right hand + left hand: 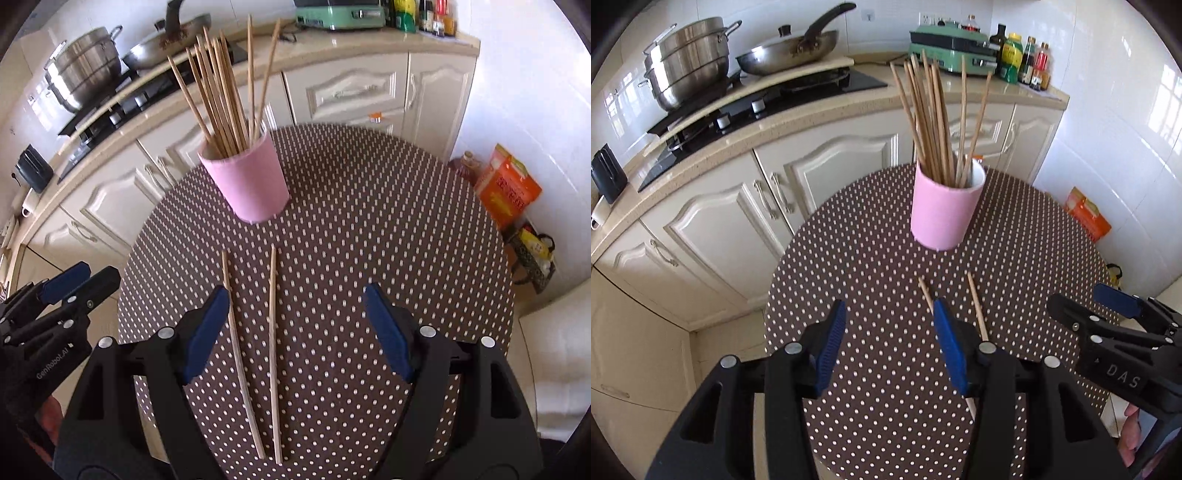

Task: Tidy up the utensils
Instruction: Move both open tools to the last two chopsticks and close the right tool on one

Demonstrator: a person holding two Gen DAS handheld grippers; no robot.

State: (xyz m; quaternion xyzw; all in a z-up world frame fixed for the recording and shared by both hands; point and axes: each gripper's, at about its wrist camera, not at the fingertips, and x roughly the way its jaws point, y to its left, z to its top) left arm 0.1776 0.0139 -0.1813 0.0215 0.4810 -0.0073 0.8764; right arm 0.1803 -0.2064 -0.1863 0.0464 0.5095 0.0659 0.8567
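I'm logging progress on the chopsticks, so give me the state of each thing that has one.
Left gripper: open, empty.
Right gripper: open, empty.
Pink cup: upright, full of chopsticks.
Two loose chopsticks: flat on the table, side by side, apart.

The left hand-held gripper (889,332) hangs wide open over the tabletop's near edge. The right hand-held gripper (295,325) hangs beside it, wide open too.

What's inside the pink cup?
The pink cup holds a bunch of wooden chopsticks standing up, leaning against its rim. Its wall hides their bottom ends and whatever else may be at the bottom.
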